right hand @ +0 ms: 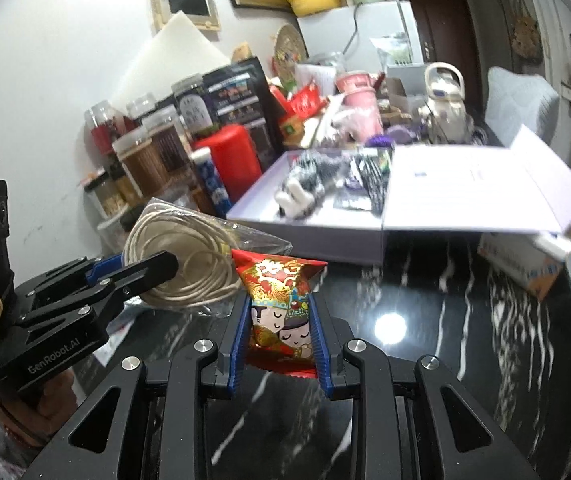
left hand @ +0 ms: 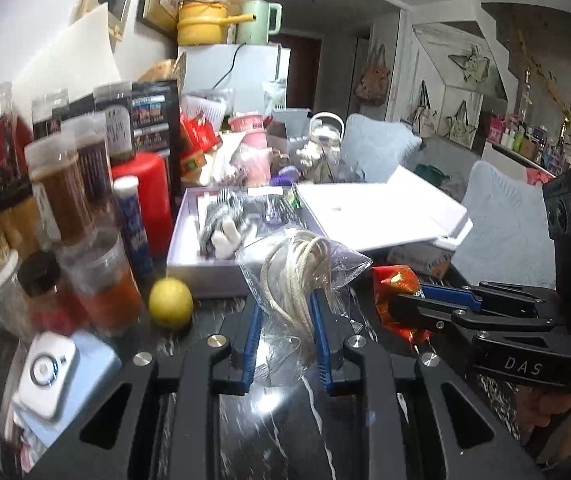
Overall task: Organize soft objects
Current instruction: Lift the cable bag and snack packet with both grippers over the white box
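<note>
My left gripper [left hand: 285, 300] is shut on a clear plastic bag of coiled cream rope [left hand: 299, 272], held above the black marble table. The rope bag also shows in the right wrist view [right hand: 183, 260], with the left gripper [right hand: 165, 266] on it. My right gripper [right hand: 279, 308] is shut on a red snack packet [right hand: 281, 304] printed with cartoon faces; it also shows in the left wrist view [left hand: 399, 292], with the right gripper [left hand: 395, 304] beside the rope bag. An open lilac box [left hand: 205, 268] lies just beyond, holding a striped soft toy [left hand: 225, 228] and other small items.
The box's lid [right hand: 477, 188] lies open to the right. Jars, bottles and a red canister [left hand: 145, 196] crowd the left side. A lemon [left hand: 170, 301] and a small white device [left hand: 47, 374] sit at the near left. A carton [right hand: 525, 268] lies right of the box.
</note>
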`<state>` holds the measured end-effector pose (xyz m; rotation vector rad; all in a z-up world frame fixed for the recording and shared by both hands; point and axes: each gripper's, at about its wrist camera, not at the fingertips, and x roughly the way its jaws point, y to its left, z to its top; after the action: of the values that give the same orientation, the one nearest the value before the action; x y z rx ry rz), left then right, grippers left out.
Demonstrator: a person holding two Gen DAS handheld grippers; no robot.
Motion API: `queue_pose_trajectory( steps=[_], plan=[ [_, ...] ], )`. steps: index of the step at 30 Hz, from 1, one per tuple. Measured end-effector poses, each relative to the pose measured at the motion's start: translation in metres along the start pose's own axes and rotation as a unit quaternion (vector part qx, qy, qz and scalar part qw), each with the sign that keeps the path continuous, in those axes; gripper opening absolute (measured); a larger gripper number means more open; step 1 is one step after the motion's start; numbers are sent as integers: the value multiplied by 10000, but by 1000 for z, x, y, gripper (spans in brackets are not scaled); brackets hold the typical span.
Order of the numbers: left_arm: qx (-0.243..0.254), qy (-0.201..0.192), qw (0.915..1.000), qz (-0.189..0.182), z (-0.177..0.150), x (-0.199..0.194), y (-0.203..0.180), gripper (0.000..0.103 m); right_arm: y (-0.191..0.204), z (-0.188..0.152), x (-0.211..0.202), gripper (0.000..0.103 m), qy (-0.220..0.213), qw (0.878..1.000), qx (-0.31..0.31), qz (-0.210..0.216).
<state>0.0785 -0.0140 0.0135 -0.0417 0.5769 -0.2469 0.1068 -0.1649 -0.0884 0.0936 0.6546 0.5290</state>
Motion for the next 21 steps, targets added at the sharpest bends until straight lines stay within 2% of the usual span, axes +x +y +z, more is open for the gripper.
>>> queue_pose_trajectory(
  steps=[11, 21],
  plan=[
    [4, -501, 9987, 74, 59, 26, 21, 24, 5, 71, 16, 28, -466, 9976, -508, 41],
    [12, -681, 9972, 310, 111, 81, 47, 24, -10, 131, 57, 28, -575, 9956, -731, 72]
  ],
)
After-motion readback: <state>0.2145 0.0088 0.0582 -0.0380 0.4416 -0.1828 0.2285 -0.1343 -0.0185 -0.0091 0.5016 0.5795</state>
